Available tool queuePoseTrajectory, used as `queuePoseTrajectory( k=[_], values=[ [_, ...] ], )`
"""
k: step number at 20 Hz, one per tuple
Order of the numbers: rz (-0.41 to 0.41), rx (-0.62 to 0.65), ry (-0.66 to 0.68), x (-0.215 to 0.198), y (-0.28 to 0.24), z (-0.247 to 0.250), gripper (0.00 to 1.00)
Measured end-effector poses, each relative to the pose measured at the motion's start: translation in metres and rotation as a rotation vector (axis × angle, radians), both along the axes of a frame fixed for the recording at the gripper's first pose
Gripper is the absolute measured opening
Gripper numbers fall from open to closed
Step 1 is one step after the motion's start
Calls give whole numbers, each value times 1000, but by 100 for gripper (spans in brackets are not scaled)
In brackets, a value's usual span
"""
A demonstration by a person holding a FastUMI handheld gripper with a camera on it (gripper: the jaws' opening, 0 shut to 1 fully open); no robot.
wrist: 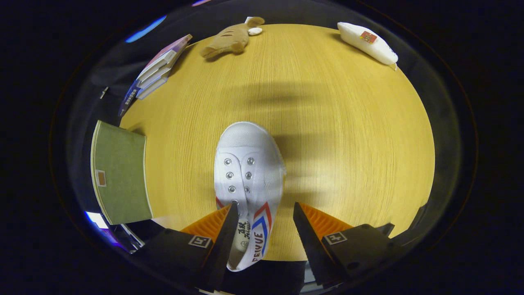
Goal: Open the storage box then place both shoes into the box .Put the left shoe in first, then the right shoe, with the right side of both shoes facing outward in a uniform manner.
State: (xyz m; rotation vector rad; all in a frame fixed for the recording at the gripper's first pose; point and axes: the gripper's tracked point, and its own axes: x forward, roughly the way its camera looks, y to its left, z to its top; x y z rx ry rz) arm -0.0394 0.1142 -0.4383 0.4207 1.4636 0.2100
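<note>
Below, the gripper (264,213) gapes wide around a white canvas shoe (248,172) on grainy wood.

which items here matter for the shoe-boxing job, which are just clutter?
Job:
- white shoe, heel end between the fingers, toe pointing ahead
- green box, off to the left fingertip's side
- gripper, fingers apart, not pressing the shoe

Clutter:
- plush toy, far side of the table
- stack of books
- white packet
</note>
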Motion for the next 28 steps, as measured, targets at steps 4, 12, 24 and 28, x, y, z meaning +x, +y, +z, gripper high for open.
queuePoseTrajectory(
  k=[4,12,24,28],
  values=[
    [35,4,19,-1,0,-15,73],
    [-90,139,32,4,-5,23,13],
    [-116,396,-135,43,112,223,13],
    [-77,437,-149,49,172,260,13]
  ],
)
